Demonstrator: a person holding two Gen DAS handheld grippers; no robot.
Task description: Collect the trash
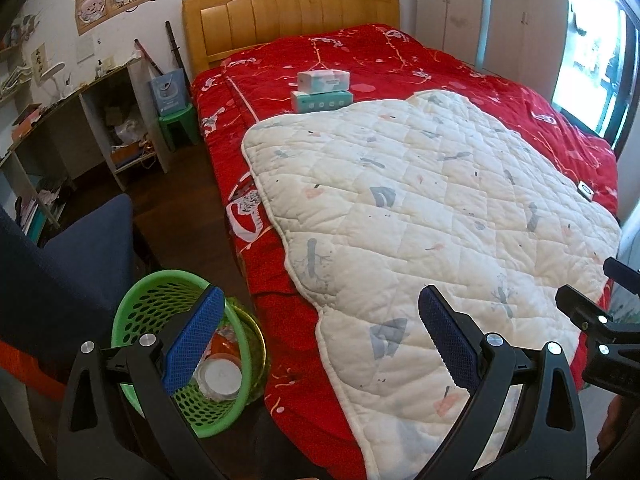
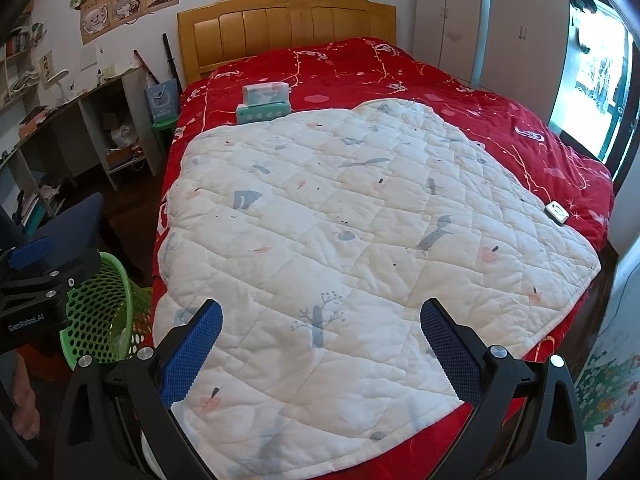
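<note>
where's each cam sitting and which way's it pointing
Left wrist: on the left tool, over the bed's near-left corner, facing the headboard; its open fingers and the right tool show.
Right wrist: on the right tool, further right, facing likewise; its open fingers and the left tool show.
Shared: white quilt, tissue boxes, green basket.

Quilted pad [image 2: 360,248] lies on bedspread [image 2: 460,92], covering near part of bed. Two tissue boxes [image 2: 262,104] stacked on bedspread just behind pad, before headboard [image 2: 286,28]. Small device [image 2: 557,213] at pad's right edge. Basket [image 1: 176,352] on floor left of bed, round container [image 1: 222,376] inside. Desk [image 1: 64,120] along left wall; wardrobe [image 2: 492,32] behind right.
</note>
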